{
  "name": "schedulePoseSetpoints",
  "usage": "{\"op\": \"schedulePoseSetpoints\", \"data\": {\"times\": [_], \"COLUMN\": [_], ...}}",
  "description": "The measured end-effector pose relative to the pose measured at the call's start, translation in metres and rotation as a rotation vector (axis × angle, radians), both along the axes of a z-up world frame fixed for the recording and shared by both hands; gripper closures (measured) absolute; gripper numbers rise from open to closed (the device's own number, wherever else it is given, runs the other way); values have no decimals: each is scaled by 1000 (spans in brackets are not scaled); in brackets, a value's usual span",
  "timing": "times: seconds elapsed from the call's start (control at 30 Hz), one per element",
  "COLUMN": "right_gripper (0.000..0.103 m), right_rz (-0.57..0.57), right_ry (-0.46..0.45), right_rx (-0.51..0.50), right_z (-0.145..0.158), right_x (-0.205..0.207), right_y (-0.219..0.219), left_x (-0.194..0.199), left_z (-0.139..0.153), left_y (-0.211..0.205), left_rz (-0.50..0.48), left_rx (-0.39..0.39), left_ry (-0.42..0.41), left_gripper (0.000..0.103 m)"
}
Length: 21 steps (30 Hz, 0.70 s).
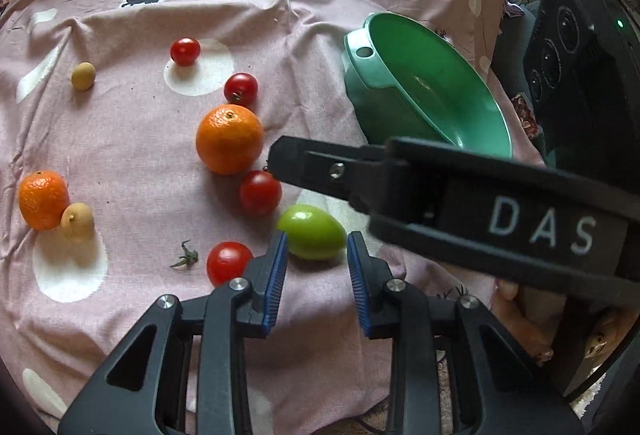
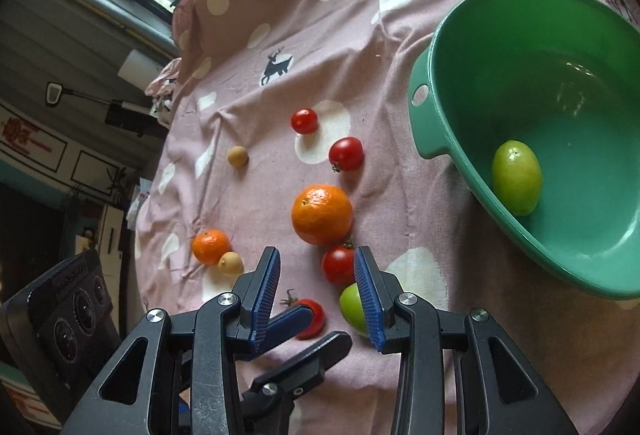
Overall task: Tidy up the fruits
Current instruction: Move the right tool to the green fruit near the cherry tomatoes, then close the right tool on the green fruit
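green fruit (image 1: 312, 232) lying on the pink dotted cloth (image 1: 280, 15), just ahead of the left hand-held gripper (image 1: 317, 247), whose blue pads are seen parted with nothing between them. the gap looks narrower than the fruit, so it is judged that it must be widened before a grasp. in the right wrist view the same fruit (image 2: 354, 309) is partly hidden behind one finger of the right hand-held gripper (image 2: 316, 263); that tool also stands unclenched and empty, with a red tomato (image 2: 339, 264) showing between its tips but not pressed.

a second green fruit (image 2: 516, 182) is already resting inside the green bowl (image 2: 432, 139), which is set tilted at the right of the cloth. still loose on the cloth are a large orange (image 1: 229, 139), a small orange (image 1: 43, 199) touching a tan longan-like fruit (image 1: 77, 222), another tan fruit (image 1: 83, 76) further off, and several red tomatoes, one (image 1: 228, 262) just beside the left pads. a detached green calyx (image 1: 186, 257) lies near it.

the step in hand is judged to be the approach to the next pick. the next move calls for centring a pair of pads on a single fruit, closing gently, then carrying it into the bowl. whether a tabletop lies beneath the cloth cannot be told.
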State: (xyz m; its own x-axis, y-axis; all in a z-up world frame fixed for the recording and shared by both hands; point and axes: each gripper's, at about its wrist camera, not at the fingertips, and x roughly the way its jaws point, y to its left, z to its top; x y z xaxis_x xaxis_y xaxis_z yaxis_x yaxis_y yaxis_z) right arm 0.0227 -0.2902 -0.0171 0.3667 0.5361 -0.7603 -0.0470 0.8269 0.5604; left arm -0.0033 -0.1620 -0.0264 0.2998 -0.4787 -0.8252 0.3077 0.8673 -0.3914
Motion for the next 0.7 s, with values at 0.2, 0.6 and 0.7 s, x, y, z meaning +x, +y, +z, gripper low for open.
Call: {"op": "schedulePoseSetpoints", "data": {"times": [0.2,0.6,0.7], "right_gripper": [63,63,63], "right_rz": [12,18,14], "right_ry": [32,59,68], "right_rx": [9,0,-25], "right_z": [-10,-20,-22], "right_x": [-4,-8,-7], "right_y": [-3,-6,-5], "left_x": [-1,0,1], "left_z": [-6,-8,-8], "left_y": [-8,-3,-2], "left_rz": [1,38,46], "left_rx": [22,-1,-19], "left_ry": [12,28,35], "left_gripper": [73,73,71]}}
